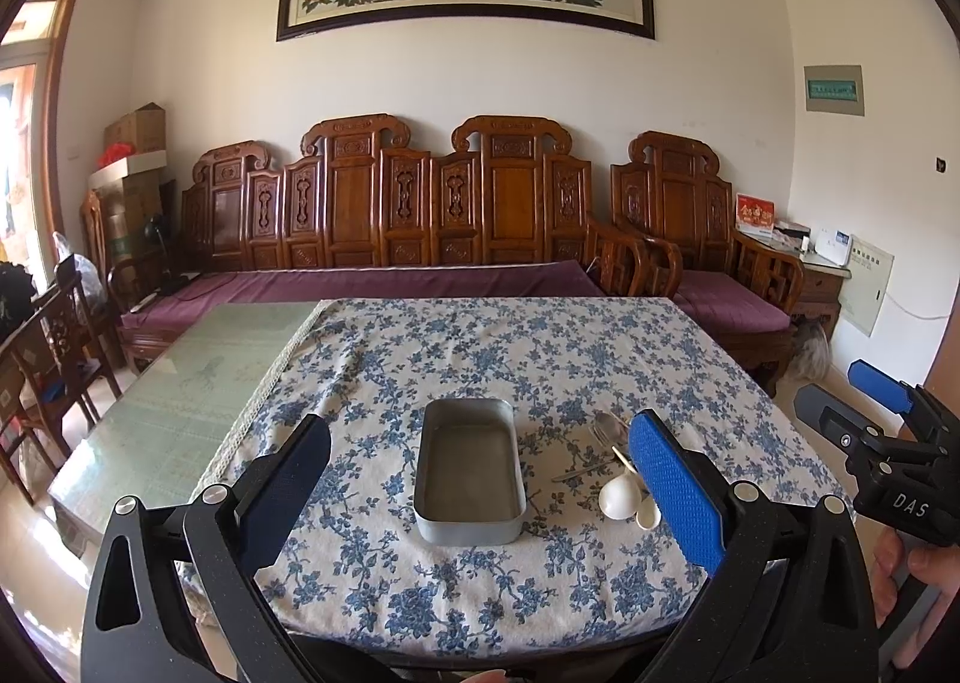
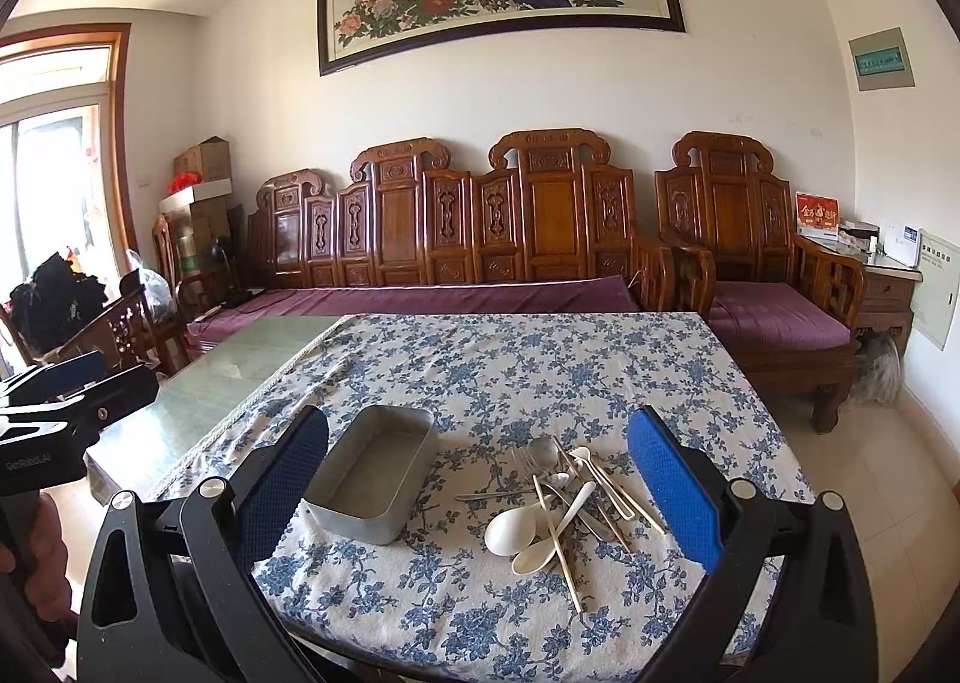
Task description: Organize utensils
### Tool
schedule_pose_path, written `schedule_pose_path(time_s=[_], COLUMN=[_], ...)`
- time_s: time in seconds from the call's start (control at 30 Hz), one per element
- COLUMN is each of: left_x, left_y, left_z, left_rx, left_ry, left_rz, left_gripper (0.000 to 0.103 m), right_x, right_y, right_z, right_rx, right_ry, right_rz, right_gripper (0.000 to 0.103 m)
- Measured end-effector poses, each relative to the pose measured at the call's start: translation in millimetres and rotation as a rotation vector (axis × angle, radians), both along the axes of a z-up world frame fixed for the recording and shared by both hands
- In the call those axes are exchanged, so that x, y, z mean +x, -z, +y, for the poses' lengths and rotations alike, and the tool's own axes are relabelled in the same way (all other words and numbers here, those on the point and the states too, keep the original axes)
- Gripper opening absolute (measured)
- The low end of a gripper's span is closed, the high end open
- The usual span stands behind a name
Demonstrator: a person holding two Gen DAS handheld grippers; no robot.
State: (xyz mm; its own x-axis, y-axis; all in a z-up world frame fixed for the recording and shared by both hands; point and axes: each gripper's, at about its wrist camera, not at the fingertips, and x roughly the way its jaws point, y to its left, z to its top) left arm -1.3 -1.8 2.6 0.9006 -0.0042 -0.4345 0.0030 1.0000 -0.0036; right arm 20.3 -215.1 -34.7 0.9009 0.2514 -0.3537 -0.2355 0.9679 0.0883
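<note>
utensils (image 2: 564, 503): tangled pile of metal and white spoons, chopsticks, beside empty metal tray (image 2: 375, 479) | left tongs (image 1: 480, 485): released, hovering | right tongs (image 2: 480, 491): released, hovering

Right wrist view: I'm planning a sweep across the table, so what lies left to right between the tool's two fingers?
Left finger → metal tin → white spoon → pile of utensils → right finger, all on the floral cloth.
</note>
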Motion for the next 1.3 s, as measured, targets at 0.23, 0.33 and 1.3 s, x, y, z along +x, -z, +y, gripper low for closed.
schedule_pose_path(time_s=[0.23, 0.33, 1.3], left_x=[-1.0, -1.3, -3.7], left_y=[-0.3, 0.1, -0.9], left_z=[-0.9, -0.3, -1.3], left_rx=[0.002, 0.001, 0.0], left_ry=[0.002, 0.003, 0.014], left_rz=[-0.004, -0.006, -0.01], left_gripper=[0.097, 0.097, 0.097], right_x=[-0.1, -0.5, -5.7], right_y=[-0.6, -1.4, -4.1], right_z=[0.6, 0.4, -0.8], right_rx=[0.001, 0.002, 0.015], right_ry=[-0.001, -0.002, -0.007], right_rz=[0.001, -0.001, -0.01], right_gripper=[0.1, 0.1, 0.1])
